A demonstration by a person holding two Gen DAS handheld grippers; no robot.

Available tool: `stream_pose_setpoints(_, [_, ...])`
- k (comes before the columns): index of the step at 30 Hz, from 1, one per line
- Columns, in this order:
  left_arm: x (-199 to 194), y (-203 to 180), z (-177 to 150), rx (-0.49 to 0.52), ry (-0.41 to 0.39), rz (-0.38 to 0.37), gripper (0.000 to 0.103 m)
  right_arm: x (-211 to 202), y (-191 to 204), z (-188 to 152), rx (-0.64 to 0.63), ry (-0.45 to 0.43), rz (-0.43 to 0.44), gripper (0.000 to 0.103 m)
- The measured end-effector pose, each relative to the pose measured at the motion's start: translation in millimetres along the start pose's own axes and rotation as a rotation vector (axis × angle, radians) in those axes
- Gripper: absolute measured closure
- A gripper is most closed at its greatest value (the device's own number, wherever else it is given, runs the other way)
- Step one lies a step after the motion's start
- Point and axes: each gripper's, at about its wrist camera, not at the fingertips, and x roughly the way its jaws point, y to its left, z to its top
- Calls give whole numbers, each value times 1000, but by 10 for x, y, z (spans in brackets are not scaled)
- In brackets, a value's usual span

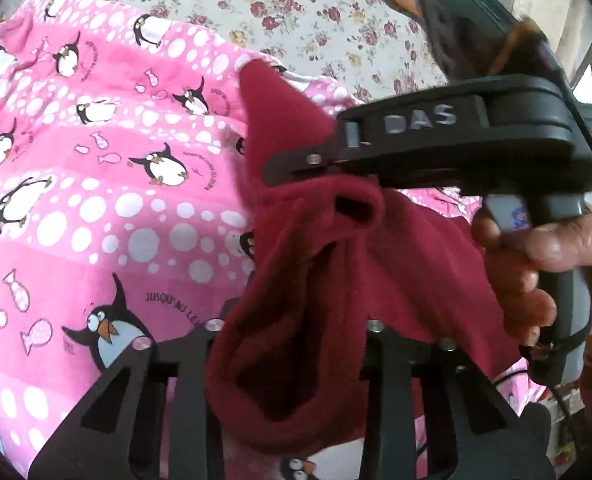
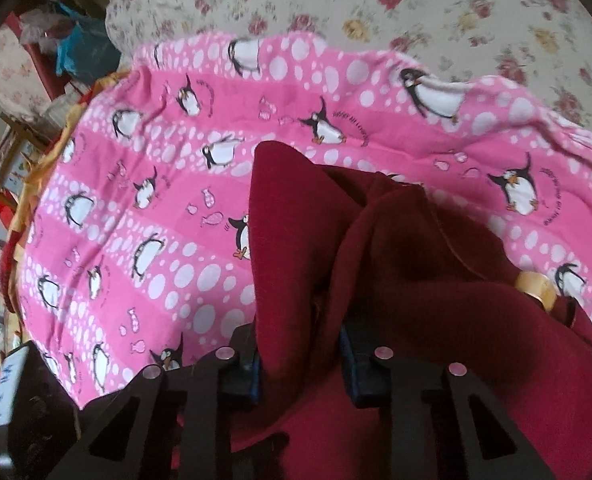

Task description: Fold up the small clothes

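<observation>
A small dark red fleece garment [image 1: 320, 264] hangs bunched above a pink penguin-print cloth [image 1: 96, 168]. My left gripper [image 1: 292, 340] is shut on a fold of the garment at its lower part. My right gripper [image 1: 296, 162], seen in the left wrist view with a hand on its handle, is shut on the garment's upper edge. In the right wrist view the garment [image 2: 396, 264] fills the space between the right gripper's [image 2: 300, 364] fingers and drapes to the right over the pink cloth [image 2: 156, 208].
A cream bedspread with red flowers [image 1: 296, 12] lies under and beyond the pink cloth. A yellowish round object [image 2: 536, 286] pokes out beside the garment. Cluttered shelves and a blue bag [image 2: 80, 52] stand at the far left.
</observation>
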Motion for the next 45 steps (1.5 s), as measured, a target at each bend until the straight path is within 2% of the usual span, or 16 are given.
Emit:
stream_pose_setpoints(7, [-295, -414, 50, 82, -29, -52, 87, -490, -211, -177, 52, -84, 68, 75])
stream_pose_setpoints(14, [-253, -974, 114, 189, -8, -40, 89, -1034, -457, -367, 76, -161, 85, 75])
stream_pose_setpoints(19, [-235, -1248, 125, 218, 9, -54, 89, -1312, -734, -584, 114, -201, 82, 76])
stream_pose_setpoints(27, [-113, -2020, 5, 324, 47, -82, 89, -1733, -1241, -1010, 179, -269, 83, 77])
stream_pose_setpoints(33, [228, -2432, -206, 369, 108, -96, 89, -1793, -1744, -1338, 272, -274, 69, 77])
stream_pose_setpoints(39, [617, -2578, -381, 365, 176, -74, 89, -1472, -2255, -1577, 391, -241, 31, 77])
stream_pose_setpoints(40, [621, -2568, -392, 360, 187, -75, 88, -1386, -2336, -1612, 420, -239, 34, 77])
stream_pose_setpoints(41, [578, -2553, -396, 357, 192, -89, 82, -1352, -2386, -1636, 440, -244, 46, 75])
stream_pose_setpoints(42, [509, -2531, -398, 358, 198, -119, 76, -1347, -2445, -1662, 453, -257, 53, 59])
stream_pose_setpoints(44, [281, -2462, -395, 366, 198, -189, 49, -1480, -2513, -1739, 479, -311, -26, 38])
stream_pose_setpoints(45, [142, -2413, -391, 370, 182, -208, 44, -1540, -2529, -1767, 482, -324, -44, 38])
